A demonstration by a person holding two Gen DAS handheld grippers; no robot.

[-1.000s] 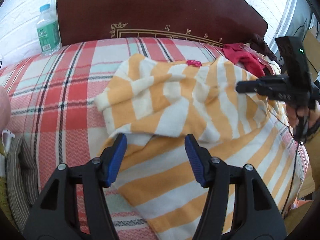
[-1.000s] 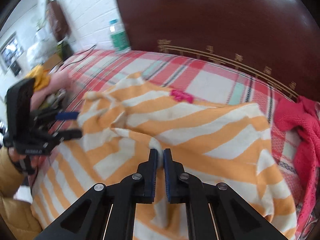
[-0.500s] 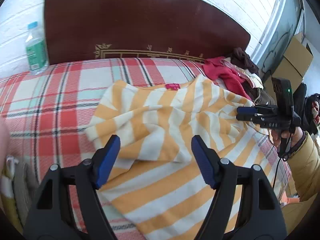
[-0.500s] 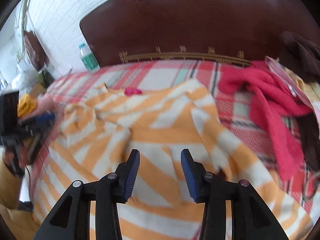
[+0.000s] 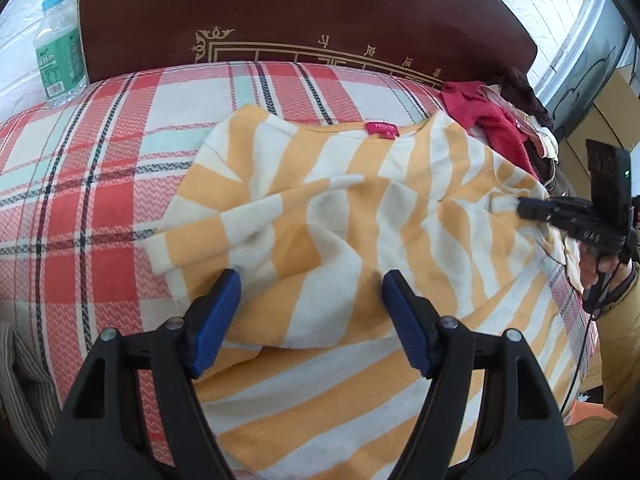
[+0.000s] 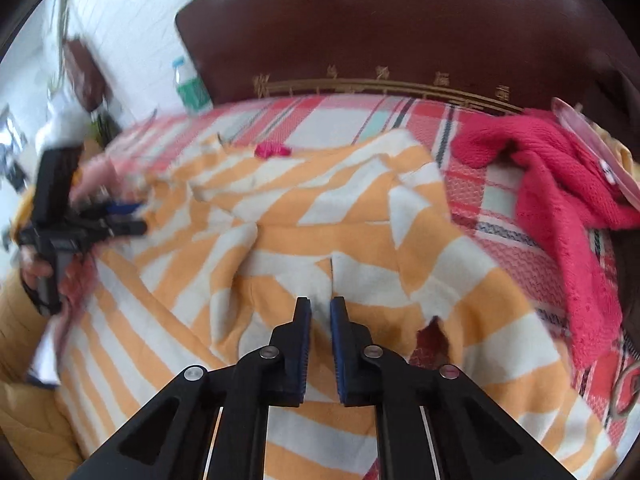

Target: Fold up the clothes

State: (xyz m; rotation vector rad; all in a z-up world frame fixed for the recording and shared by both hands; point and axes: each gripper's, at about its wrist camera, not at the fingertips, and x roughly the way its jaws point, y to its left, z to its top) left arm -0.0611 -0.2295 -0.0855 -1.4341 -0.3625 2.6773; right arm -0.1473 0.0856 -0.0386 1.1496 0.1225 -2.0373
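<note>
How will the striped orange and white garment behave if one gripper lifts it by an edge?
The striped garment already lies in soft creases, so it will probably drape and sag. It looks fuzzy, so the right gripper likely won't slip.

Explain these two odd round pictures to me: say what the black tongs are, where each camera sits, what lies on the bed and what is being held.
No robot here: a person holds a hand-held gripper in each hand, with a fisheye camera on each looking along its fingers. One picture is from the left hand-held gripper, whose blue pads stand wide apart and hold nothing. The other is from the right hand-held gripper, nearly closed over a fold of the striped garment; a real pinch cannot be confirmed. That orange-and-white garment lies rumpled on the plaid bedspread. A red sweater lies beside it, and a water bottle stands near the headboard.
</note>
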